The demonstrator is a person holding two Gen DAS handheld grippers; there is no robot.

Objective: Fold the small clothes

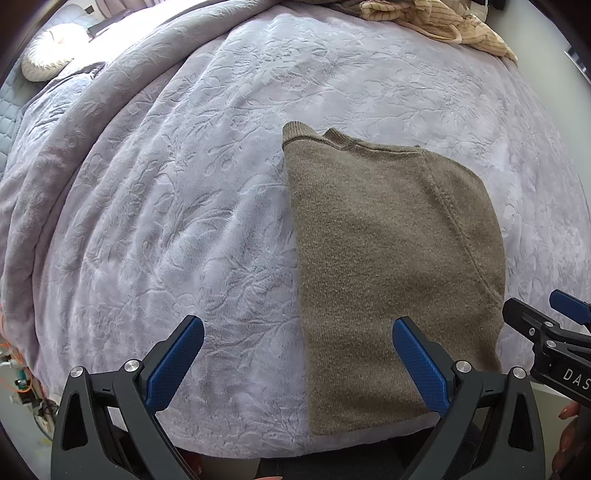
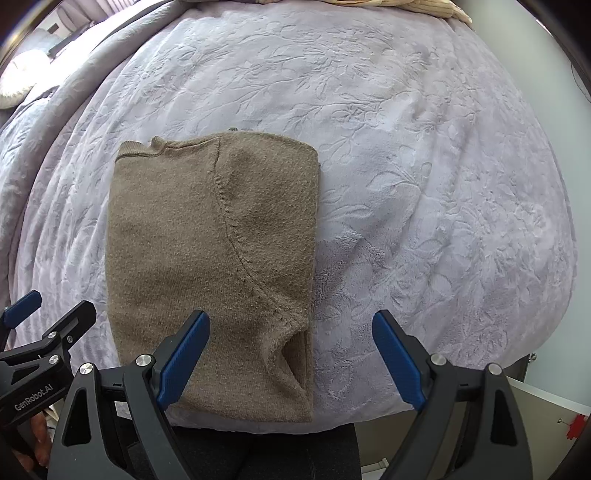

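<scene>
Folded brown sweater [image 2: 210, 273] lying flat on a lilac bedspread [image 2: 424, 184], both grippers hanging open above it.

The sweater is a knitted, olive-brown piece folded into a narrow upright rectangle, its ribbed collar at the far end and a curved sleeve seam running down its face; it lies near the bedspread's front edge, its hem almost at that edge. The left gripper [image 1: 297, 334] hangs over the sweater's left side with its blue pads spread wide, gripping nothing. The right gripper [image 2: 291, 328] hangs over the sweater's right side, its blue pads likewise wide apart and empty. A striped cream garment [image 1: 443, 22] lies crumpled at the bedspread's far right corner, well apart from the sweater.
</scene>
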